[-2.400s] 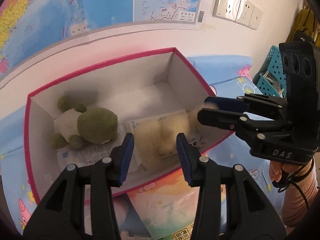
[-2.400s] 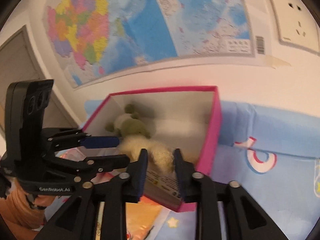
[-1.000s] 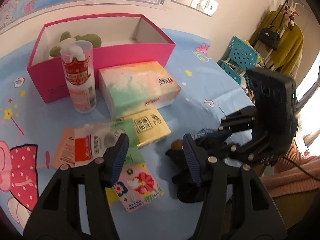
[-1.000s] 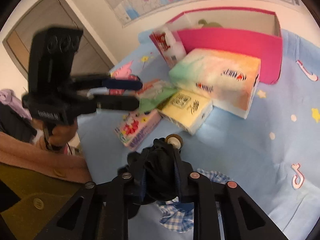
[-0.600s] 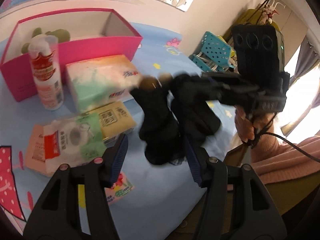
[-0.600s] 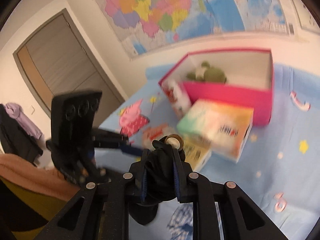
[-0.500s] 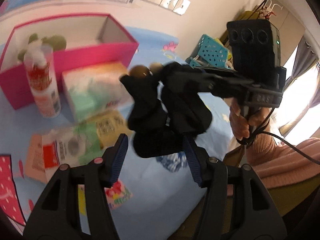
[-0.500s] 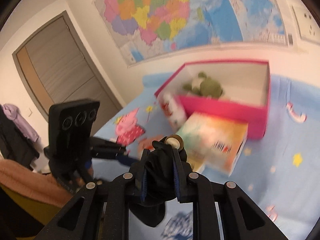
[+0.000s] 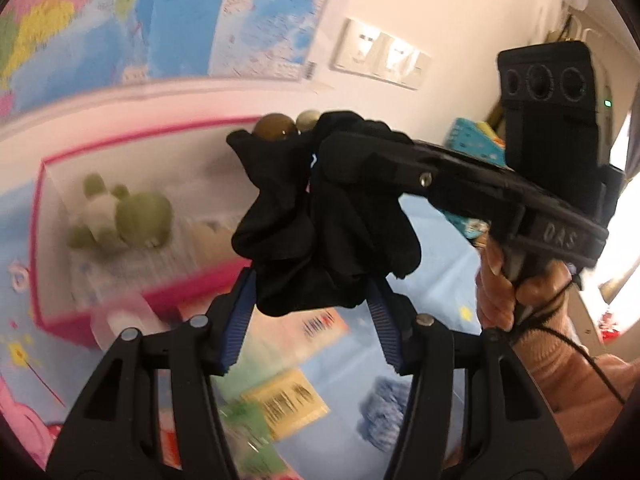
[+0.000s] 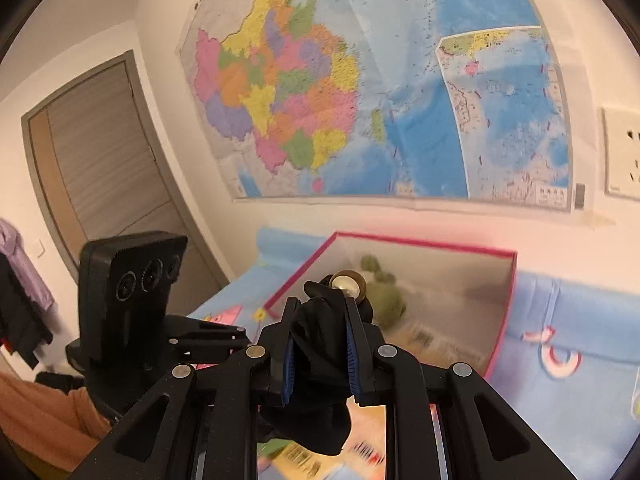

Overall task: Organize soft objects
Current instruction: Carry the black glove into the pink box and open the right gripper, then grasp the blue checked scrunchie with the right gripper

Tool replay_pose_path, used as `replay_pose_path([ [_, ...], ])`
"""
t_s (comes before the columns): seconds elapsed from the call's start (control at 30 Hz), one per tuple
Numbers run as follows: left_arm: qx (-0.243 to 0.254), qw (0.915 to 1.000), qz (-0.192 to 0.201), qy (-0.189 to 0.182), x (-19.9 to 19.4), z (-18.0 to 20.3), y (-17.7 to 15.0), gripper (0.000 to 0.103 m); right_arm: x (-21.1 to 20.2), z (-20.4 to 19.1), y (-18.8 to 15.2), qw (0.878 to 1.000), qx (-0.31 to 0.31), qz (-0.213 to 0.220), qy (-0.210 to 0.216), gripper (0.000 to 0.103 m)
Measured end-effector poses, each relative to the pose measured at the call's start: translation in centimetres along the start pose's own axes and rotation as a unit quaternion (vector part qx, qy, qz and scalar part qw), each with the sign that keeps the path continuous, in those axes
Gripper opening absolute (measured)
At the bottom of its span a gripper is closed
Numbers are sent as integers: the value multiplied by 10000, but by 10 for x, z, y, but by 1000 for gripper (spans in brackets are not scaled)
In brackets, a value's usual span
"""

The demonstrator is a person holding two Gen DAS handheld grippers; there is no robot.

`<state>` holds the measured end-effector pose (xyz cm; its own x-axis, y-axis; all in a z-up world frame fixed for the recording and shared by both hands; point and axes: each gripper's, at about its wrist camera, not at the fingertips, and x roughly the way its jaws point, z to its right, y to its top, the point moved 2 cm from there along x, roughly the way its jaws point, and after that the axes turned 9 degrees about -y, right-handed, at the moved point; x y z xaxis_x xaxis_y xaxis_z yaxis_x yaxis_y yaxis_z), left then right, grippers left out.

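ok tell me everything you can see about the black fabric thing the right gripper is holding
The black fabric bundle is soft, matte, crumpled cloth with two round beads, one brown and one pale, at its top. The right gripper is shut on its upper part; the rest hangs in loose folds, in the air in front of the pink box, clear of the left gripper.

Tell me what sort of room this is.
Probably a child's bedroom or another room at home: a big wall map, a cartoon-print blue cloth under a pink box holding a green plush toy, and a closet-style door.
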<state>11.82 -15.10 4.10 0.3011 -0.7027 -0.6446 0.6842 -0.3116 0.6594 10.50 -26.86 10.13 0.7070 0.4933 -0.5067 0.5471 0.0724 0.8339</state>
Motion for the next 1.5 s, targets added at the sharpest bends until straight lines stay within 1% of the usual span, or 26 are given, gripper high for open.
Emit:
replay_pose_path([
  [0.17,-114,9989,-88,436,17,-19,29,56,24,20,16,9999,98,46,-88,20],
  [0.3,-130,9968,-183,769,30,-30,44,56,43,35,25,9998,126,45,-141,20],
  [0.43,-183,9932,-355,1097,46,-40,54,55,64,51,29,9995,188,-77,-222,21],
  [0.57,-366,9907,-522,1205,59,-53,61,55,81,65,32,9990,231,-192,-328,21],
  [0.63,-436,9889,-612,1281,66,-59,63,55,91,72,32,9984,232,-299,-425,25],
  [0.7,-477,9872,-687,1358,72,-62,64,55,100,79,30,9969,221,-412,-630,30],
  [0.77,-539,9852,-761,1438,77,-66,65,55,109,89,26,9933,211,-582,-979,35],
  [0.8,-564,9848,-762,1454,78,-67,65,55,111,94,24,9905,234,-629,-1199,35],
  [0.9,-573,9853,-723,1435,77,-68,62,55,106,104,20,9884,409,-581,-1340,36],
  [0.97,-524,9860,-650,1446,72,-66,59,55,99,104,17,9874,384,-560,-1429,36],
  [1.13,-354,9904,-311,1302,45,-54,47,55,70,90,6,9891,230,-488,-1370,36],
  [1.2,-293,9920,-235,1208,38,-47,45,55,57,86,1,9904,237,-436,-1287,37],
  [1.33,-71,9952,-31,976,15,-26,27,55,29,72,-12,9932,270,-373,-1073,41],
  [1.4,4,9965,4,831,8,-16,19,55,15,66,-20,9945,266,-354,-954,45],
  [1.43,64,9970,38,768,3,-9,13,55,6,61,-26,9956,243,-368,-831,45],
  [1.5,175,9975,26,677,-1,1,3,55,-3,51,-34,9962,189,-413,-740,46],
])
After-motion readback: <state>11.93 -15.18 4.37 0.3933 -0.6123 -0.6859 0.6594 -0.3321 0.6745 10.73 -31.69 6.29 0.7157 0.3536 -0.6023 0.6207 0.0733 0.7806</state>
